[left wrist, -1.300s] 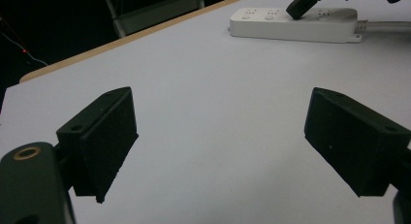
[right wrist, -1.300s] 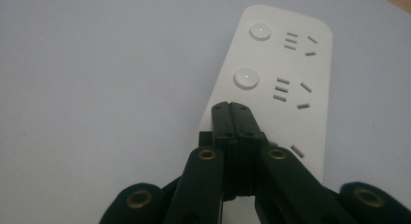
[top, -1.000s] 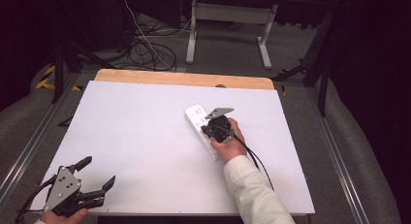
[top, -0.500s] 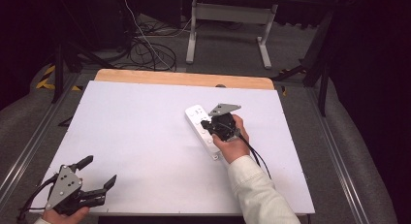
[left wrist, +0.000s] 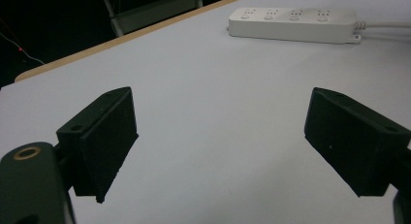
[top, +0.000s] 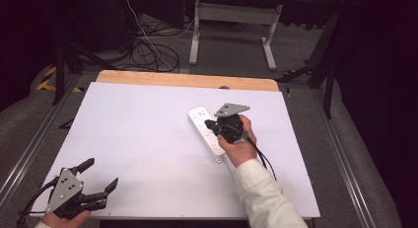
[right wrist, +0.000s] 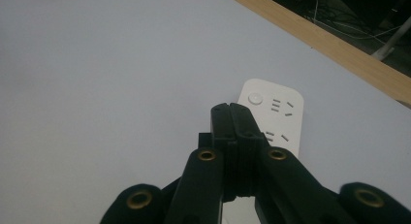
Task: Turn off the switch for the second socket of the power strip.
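Observation:
A white power strip (top: pixel 204 130) lies on the white table (top: pixel 143 134), right of centre, its cord running toward the person. My right gripper (top: pixel 211 125) hangs just over the strip's middle, jaws shut with nothing between them. In the right gripper view its closed jaws (right wrist: pixel 230 112) point at the strip's button end (right wrist: pixel 274 112). My left gripper (top: pixel 101 176) rests near the table's front left corner, open and holding nothing. In the left gripper view the spread jaws (left wrist: pixel 220 146) frame bare table, with the power strip (left wrist: pixel 293 24) far off at the top right.
A wooden strip (top: pixel 187 81) edges the table's far side. Beyond it stand a desk frame (top: pixel 231 20) and tangled cables (top: pixel 148 53) on the floor. Metal rails (top: pixel 29 149) run along both sides of the table.
My right gripper has shifted slightly to the right and away along the power strip. The left gripper has barely moved.

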The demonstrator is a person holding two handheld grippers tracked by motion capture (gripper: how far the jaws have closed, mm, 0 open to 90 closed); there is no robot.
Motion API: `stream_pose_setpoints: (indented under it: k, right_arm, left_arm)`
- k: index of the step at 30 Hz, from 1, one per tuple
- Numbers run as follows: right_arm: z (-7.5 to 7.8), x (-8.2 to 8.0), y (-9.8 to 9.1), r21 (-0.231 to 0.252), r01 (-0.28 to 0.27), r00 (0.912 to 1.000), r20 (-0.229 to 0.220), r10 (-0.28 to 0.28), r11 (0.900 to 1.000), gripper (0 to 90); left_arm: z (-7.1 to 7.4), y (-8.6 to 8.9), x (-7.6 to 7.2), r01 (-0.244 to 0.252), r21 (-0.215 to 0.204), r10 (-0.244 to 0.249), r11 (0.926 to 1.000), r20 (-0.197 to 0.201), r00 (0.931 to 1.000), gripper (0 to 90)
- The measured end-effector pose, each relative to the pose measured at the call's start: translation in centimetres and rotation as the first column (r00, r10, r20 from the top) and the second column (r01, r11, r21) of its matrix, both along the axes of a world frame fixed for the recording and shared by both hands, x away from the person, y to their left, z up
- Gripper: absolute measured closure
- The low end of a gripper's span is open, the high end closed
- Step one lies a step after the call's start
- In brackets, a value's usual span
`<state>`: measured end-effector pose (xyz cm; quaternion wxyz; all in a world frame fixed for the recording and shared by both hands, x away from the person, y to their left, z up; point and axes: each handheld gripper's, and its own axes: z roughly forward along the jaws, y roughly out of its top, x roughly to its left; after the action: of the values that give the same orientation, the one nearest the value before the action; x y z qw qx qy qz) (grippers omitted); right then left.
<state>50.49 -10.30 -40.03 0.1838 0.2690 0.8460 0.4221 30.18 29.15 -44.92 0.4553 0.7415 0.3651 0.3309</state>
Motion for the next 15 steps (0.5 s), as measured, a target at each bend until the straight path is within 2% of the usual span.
stream_pose_setpoints:
  k: [5, 13, 15]
  right_arm:
    - [0.2, -0.3, 0.0, 0.006, -0.015, 0.9999, 0.006, 0.015, 0.9999, 89.7]
    - [0.8, -1.1, -0.2, 0.017, -0.04, 0.9989, 0.027, 0.039, 0.9991, 53.7]
    - [1.1, -1.5, -0.3, 0.028, -0.044, 0.9986, 0.03, 0.043, 0.9986, 47.8]
  left_arm:
    - [0.0, 0.0, 0.0, 0.0, 0.0, 0.0, 1.0, 0.001, 1.0, 12.4]
    - [0.0, 0.0, 0.0, 0.003, 0.002, -0.003, 1.0, 0.001, 1.0, 12.4]
    - [0.0, -0.1, 0.0, 0.004, -0.001, -0.004, 1.0, 0.001, 1.0, 12.4]
